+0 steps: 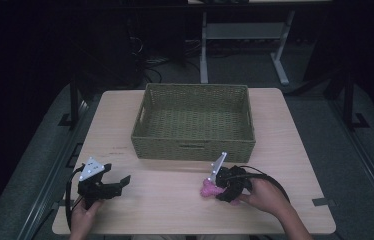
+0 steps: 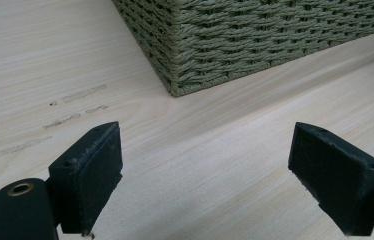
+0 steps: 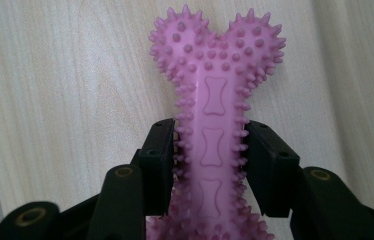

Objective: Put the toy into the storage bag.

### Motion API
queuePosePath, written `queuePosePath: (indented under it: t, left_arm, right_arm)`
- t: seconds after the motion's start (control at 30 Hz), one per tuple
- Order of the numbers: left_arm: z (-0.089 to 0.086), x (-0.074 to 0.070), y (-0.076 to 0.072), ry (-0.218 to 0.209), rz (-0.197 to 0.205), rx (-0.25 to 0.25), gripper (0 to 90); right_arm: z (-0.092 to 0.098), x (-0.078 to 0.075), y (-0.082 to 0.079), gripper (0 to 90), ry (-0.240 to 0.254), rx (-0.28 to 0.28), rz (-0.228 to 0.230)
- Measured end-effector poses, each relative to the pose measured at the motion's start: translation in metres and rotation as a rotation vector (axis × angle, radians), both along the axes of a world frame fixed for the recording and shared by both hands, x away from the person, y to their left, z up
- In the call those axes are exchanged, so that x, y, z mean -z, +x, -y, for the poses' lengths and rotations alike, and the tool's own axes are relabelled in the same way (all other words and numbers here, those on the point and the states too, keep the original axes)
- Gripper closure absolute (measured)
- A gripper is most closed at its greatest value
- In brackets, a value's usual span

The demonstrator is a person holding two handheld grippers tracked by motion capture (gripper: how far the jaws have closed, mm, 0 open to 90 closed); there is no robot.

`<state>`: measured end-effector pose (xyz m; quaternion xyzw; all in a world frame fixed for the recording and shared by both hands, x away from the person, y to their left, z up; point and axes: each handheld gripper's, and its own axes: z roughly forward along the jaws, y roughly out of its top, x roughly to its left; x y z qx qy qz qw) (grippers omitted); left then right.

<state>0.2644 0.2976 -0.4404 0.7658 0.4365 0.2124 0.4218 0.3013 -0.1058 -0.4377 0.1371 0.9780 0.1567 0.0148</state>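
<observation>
From the high view, a woven green basket (image 1: pixel 193 121) sits at the middle of the light wooden table (image 1: pixel 285 150), toward its far half, with bare wood on both sides of it and a broad open strip along the near edge. The right claw (image 1: pixel 210 187) lies low in that strip, just in front of the basket's near right corner, and a small pink shape shows at its tip. The right gripper view makes plain what that shape is: a pink spiky bone toy (image 3: pixel 214 100), its shaft pinched between the two black jaws, which press the nubs on either side, while its forked end reaches out over the wood grain beyond them.

The left claw (image 1: pixel 117 184) rests near the table's near left corner, well apart from the basket. In the left gripper view its jaws stand wide apart with nothing between them, bare table running ahead to the basket's near corner (image 2: pixel 175 75), and faint scuff marks (image 2: pixel 82 93) to one side.
</observation>
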Motion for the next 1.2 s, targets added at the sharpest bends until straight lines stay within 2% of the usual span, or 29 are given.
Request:
queuePosePath:
  t: [0.27, 0.47, 0.73, 0.93, 1.2]
  left_arm:
    - [-0.003, -0.001, -0.001, -0.009, 0.002, -0.005, 13.4]
    - [-0.004, -0.002, -0.002, -0.013, 0.009, -0.01, 13.4]
    - [-0.004, -0.002, -0.003, -0.009, 0.009, -0.007, 13.4]
    - [-0.005, -0.003, -0.003, -0.009, 0.013, -0.008, 13.4]
    - [-0.007, -0.004, -0.004, -0.013, 0.019, -0.011, 13.4]
  right_arm:
    - [0.0, -0.002, 0.002, 58.0, -0.006, -0.021, -0.023]
    - [0.004, -0.011, 0.006, 58.1, 0.023, -0.028, -0.042]
    - [0.017, -0.032, 0.018, 58.1, 0.099, -0.024, -0.07]
    - [0.025, -0.043, 0.027, 58.1, 0.136, -0.031, -0.092]
    - [0.028, -0.057, 0.038, 58.0, 0.158, -0.037, -0.099]
